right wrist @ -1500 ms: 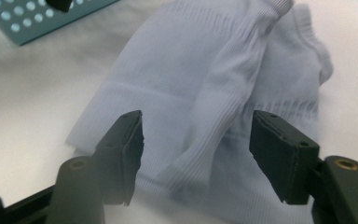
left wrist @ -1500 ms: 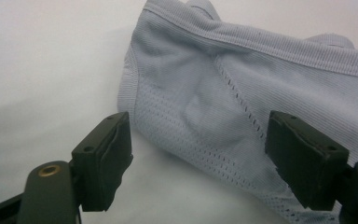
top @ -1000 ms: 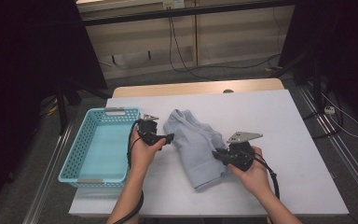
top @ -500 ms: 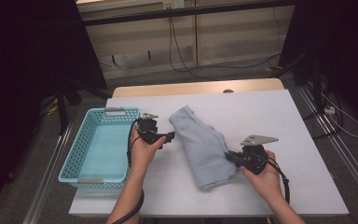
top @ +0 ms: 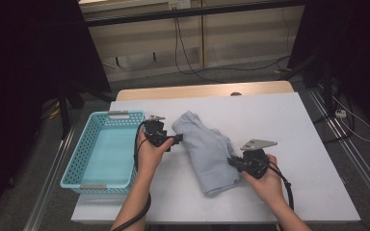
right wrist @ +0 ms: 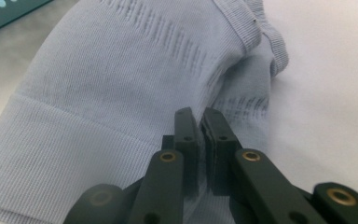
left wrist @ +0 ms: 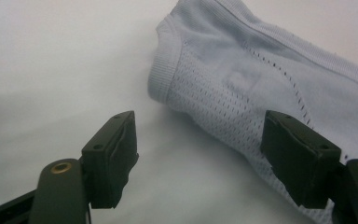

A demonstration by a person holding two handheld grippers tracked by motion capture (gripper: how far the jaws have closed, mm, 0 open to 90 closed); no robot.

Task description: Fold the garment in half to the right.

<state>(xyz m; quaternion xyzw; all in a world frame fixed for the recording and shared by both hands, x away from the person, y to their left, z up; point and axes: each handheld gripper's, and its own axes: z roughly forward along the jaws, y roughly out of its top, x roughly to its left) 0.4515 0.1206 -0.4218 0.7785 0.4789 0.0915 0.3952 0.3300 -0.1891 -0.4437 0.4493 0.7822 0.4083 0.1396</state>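
A light blue knit garment (top: 207,149) lies folded on the white table (top: 289,120), slanting from upper left to lower right. My left gripper (top: 177,139) sits at its upper left edge, open. Its jaws have just been closing a little. In the left gripper view (left wrist: 198,126) the ribbed hem and mesh part of the garment (left wrist: 242,79) reach in beside the right-hand pad (left wrist: 298,154), which does not press on them. My right gripper (top: 232,162) is at the garment's lower right edge. In the right gripper view (right wrist: 199,114) its jaws are shut on the cloth (right wrist: 121,79).
A turquoise plastic basket (top: 96,185) stands at the table's left edge, just left of my left hand. The table's far wooden edge (top: 202,90) and cables on the floor lie beyond. Bare white tabletop stretches to the right of the garment.
The right gripper has moved right and towards the person, drawing the garment out longer and flatter. The left hand has stayed in place.
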